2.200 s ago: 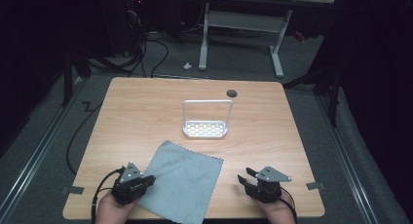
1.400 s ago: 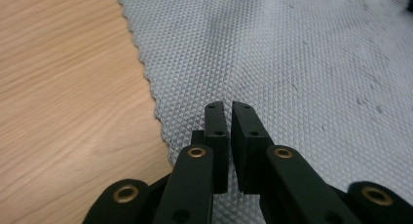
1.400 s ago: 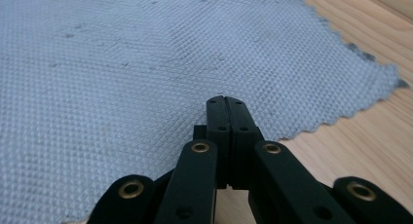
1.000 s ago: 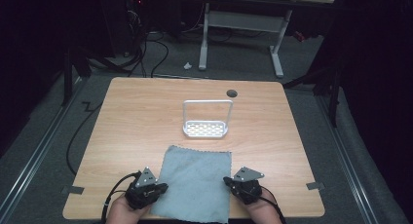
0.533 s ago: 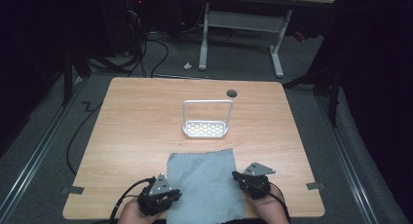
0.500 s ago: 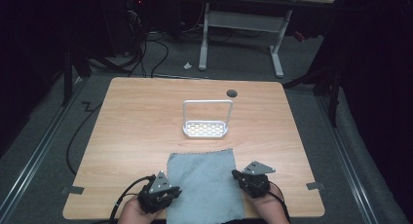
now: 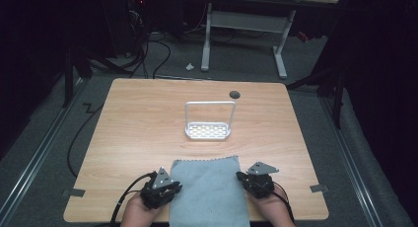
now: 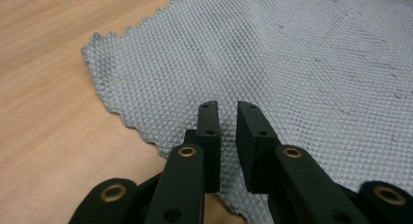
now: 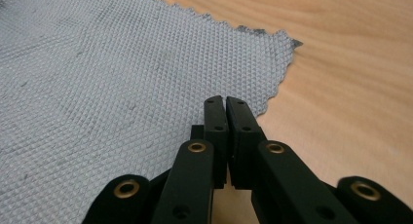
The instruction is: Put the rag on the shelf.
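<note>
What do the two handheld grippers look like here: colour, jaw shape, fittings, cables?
Both the left gripper and the right gripper are black, each topped by a grey three-cornered plate. Their flat, blocky jaws hang on linkage arms with brass-coloured pivot rings. A black cable trails from each toward the table's near edge.

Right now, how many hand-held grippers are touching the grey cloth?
2: the left hand-held gripper at the cloth's left edge, the right hand-held gripper at its right edge.
</note>
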A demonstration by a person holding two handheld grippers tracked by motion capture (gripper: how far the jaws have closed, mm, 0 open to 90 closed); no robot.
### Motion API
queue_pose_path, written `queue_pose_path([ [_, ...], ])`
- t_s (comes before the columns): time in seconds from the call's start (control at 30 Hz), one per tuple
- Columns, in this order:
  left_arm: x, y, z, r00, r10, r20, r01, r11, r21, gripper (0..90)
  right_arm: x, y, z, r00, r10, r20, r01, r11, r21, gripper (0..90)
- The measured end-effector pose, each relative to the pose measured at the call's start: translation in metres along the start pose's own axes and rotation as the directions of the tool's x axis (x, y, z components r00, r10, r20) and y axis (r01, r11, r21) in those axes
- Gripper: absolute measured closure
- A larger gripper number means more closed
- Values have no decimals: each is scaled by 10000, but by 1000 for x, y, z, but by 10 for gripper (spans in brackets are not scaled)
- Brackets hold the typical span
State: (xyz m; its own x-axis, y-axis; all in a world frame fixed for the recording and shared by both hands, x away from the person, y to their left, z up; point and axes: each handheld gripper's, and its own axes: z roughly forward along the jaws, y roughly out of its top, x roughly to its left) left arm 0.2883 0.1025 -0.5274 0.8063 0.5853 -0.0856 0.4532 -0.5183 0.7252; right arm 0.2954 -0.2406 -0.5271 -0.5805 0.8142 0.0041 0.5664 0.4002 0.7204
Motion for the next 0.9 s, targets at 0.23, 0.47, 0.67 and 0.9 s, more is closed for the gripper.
queue_pose_path([
  [0.23,6,3,-6,9983,-55,-573,43,9998,-215,728,3,0,-15,9996,211,-184,-223,9974,-692,835],
  [0.47,41,20,16,9738,-1414,-1778,1347,9897,-496,626,-5,-2,-12,9995,298,-43,-301,9968,-737,812],
  [0.67,36,22,24,9775,-1210,-1726,1126,9920,-576,783,-9,-3,-14,9989,472,71,-464,9949,-894,761],
  [0.9,41,17,24,9787,-1704,-1149,1608,9830,-881,880,-8,7,-6,9981,560,248,-530,9927,-1079,685],
])
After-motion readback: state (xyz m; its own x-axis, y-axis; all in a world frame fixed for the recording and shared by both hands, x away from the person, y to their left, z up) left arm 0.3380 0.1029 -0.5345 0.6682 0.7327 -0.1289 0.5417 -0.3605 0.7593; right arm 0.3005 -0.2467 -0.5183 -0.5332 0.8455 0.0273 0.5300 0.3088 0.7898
